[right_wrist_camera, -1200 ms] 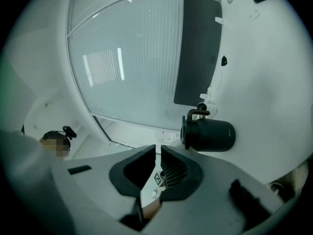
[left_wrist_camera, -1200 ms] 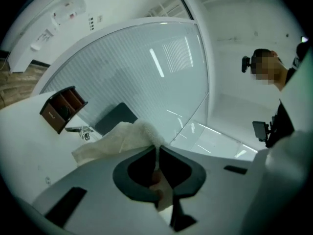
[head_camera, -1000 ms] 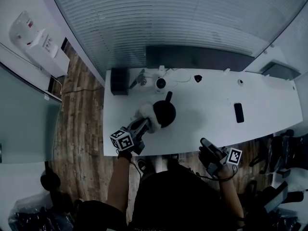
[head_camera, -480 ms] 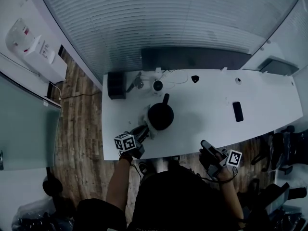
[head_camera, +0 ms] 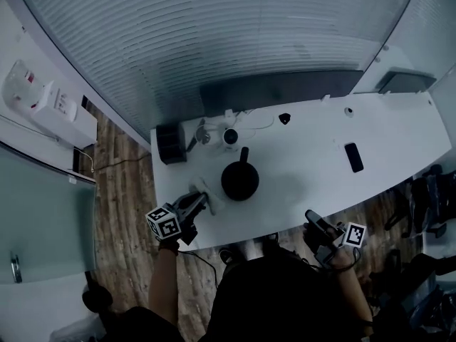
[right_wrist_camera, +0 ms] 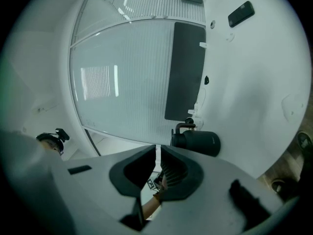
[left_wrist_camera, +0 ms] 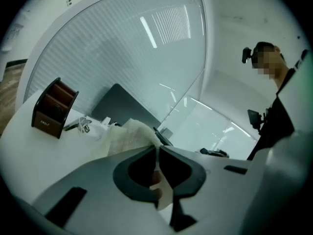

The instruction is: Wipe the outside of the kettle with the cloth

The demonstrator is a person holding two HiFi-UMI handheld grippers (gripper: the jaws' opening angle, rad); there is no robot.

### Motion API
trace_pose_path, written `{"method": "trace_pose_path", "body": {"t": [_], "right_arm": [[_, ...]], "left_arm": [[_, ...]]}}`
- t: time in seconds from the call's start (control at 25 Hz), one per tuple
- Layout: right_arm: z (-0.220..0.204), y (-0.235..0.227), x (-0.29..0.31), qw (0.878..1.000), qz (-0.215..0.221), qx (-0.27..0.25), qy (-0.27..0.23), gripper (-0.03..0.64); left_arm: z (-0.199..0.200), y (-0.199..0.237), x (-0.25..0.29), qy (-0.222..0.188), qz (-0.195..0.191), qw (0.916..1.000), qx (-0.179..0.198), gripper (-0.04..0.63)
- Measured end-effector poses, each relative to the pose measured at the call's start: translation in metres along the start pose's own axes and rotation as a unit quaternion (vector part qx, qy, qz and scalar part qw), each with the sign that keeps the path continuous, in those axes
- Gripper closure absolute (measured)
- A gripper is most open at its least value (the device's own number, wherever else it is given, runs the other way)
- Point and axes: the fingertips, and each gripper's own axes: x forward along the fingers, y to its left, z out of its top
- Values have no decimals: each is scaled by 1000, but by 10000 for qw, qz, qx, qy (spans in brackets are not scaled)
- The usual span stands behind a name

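The left gripper (left_wrist_camera: 157, 150) has its jaws closed on the white cloth (head_camera: 201, 190), which bunches out ahead of the tips in the left gripper view. One second ago the cloth was pressed against the left flank of the black kettle (head_camera: 239, 179). It now sits just left of the kettle body, and whether it touches the body cannot be confirmed from the head view. This indicates that one wiping pass on the left side is finished or interrupted, and the cloth must be re-applied to cover the remaining surface. The kettle stands upright on the white table (head_camera: 306, 173), left of centre, with its handle pointing to the far side, as it did a second ago. The right gripper (right_wrist_camera: 157, 150) is fully closed on nothing and is held off the near right edge of the table, well apart from the kettle. It does not steady the kettle, so a firm stroke may shift it.
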Motion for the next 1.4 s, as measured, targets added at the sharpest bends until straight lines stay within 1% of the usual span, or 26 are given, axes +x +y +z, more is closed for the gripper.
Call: {"method": "trace_pose_path", "body": {"t": [0.16,0.24,0.4,0.48,0.56,0.72,0.88,1.0,1.08,1.2,1.32,1.4], "right_arm": [[-4,-4,-2,9999,-5,26,-151,585],[-5,-2,-5,9997,29,5,-238,586],[-2,4,-15,9987,10,-29,-501,586],[-2,4,-23,9980,-52,-30,-632,586],[-3,1,-32,9973,-149,-37,-719,586],[-4,-10,-46,9953,-360,-31,-900,586],[0,-15,-52,9932,-462,-28,-1071,586],[0,-19,-50,9928,-521,-3,-1075,586],[-1,-20,-46,9934,-529,7,-1017,586],[-4,-20,-36,9946,-512,8,-903,586],[-4,-19,-32,9951,-502,-18,-846,586],[-2,-19,-34,9950,-495,-37,-872,586]], "left_arm": [[24,0,10,79,-398,9992,37,566],[26,1,21,219,-545,9982,107,566],[22,8,48,478,-695,9962,231,566],[16,13,60,648,-710,9950,253,566],[9,19,69,757,-642,9947,265,566],[3,34,82,948,-626,9935,113,566],[-2,54,80,862,-248,9960,13,566],[-15,69,79,822,25,9965,-177,568],[-27,78,80,914,206,9952,-285,567],[-50,91,77,1216,504,9907,-344,568],[-65,92,71,1319,597,9888,-349,568],[-56,91,64,1178,596,9910,-204,568]]}}
